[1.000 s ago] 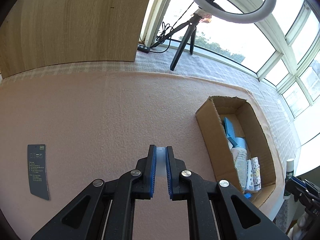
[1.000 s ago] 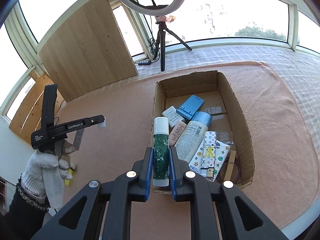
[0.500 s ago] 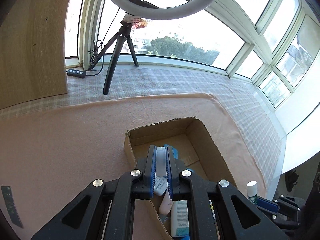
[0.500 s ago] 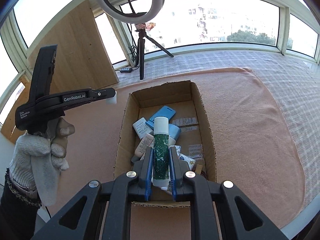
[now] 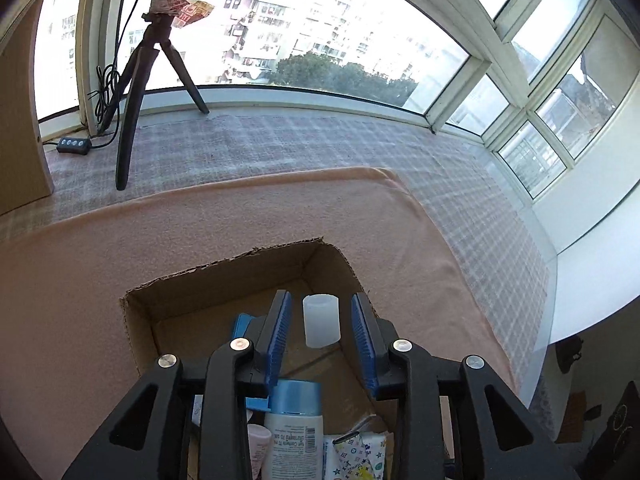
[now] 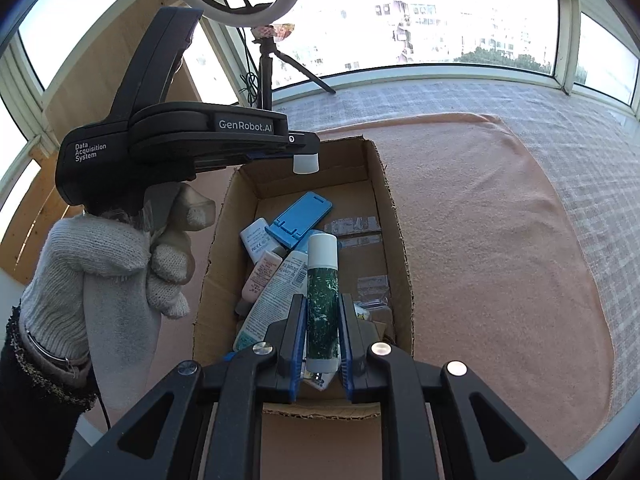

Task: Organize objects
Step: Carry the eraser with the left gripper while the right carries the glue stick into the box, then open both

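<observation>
Here, at far left of the right wrist view, a hand (image 6: 100, 264) in a white ribbed knit glove grips the matte black plastic handle of the left hand-held gripper (image 5: 320, 320), which reaches over the far end of the cardboard box (image 6: 396, 248). Its jaws have just been opening: in the left wrist view the ridged blue pads (image 5: 280, 326) stand clear on both sides of a small translucent white cylinder (image 5: 321, 320), smooth-walled and flat-topped, so the cylinder is released and sits between them, apart from both, over the open box.

The box is plain brown corrugated card with rough torn top edges, lying on a peach fleecy blanket (image 6: 500, 220) that covers the counter; beyond it runs a pale checked woven cloth (image 5: 320, 144). Inside the box, lying jumbled: a flat bright blue plastic stand (image 6: 300, 218), a white rectangular charger-like block (image 6: 256, 240), a small pink tube (image 6: 260, 276), a white printed bottle with a pale blue cap (image 5: 294, 420), and a starred paper packet (image 5: 360, 456). Strips of clear tape shine on the box floor.

The right hand-held gripper (image 6: 322, 336) is clenched on a slim green mottled cylinder with a smooth white cap (image 6: 322, 296), held lengthwise above the near end of the box; its jaws have just been easing slightly wider, the pads against the tube's sides.

Behind, a black tripod (image 5: 136, 92) carries a white ring light.
</observation>
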Demonstrator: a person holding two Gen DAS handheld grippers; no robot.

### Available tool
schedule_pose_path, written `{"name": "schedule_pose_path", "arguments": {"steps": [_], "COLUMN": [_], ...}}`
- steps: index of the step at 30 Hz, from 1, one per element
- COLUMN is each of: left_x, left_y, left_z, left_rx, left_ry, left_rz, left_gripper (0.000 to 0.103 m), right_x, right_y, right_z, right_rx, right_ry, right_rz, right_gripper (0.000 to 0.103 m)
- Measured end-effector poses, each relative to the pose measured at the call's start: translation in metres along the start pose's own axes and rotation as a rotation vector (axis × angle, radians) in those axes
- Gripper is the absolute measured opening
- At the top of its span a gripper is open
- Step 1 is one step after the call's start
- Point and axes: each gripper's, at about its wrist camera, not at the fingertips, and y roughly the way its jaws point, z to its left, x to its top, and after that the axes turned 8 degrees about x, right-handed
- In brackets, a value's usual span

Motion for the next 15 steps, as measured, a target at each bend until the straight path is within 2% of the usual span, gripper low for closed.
{"name": "schedule_pose_path", "arguments": {"steps": [1, 3, 4, 15], "left_x": [0.000, 0.001, 0.001, -0.010], "left_y": [0.000, -0.003, -0.003, -0.029], "left_z": [-0.001, -0.002, -0.001, 0.021], "left_rx": [0.006, 0.009, 0.011, 0.053], "left_ry": [0.000, 0.006, 0.007, 0.008], "left_rz": [-0.003, -0.014, -0.012, -0.013], "left_gripper": [0.063, 0.063, 0.063, 0.063], "right_x": [0.000, 0.000, 0.000, -0.002], "right_y": [-0.001, -0.003, -0.004, 0.000], "right_z": [0.001, 0.004, 0.005, 0.013], "right_rx": [-0.005, -0.018, -0.018, -0.011], "right_ry": [-0.007, -0.022, -0.026, 0.002], "right_rz": [-0.002, -0.019, -0.027, -0.026], "right_gripper": [0.023, 0.049, 0.051, 0.052]}}
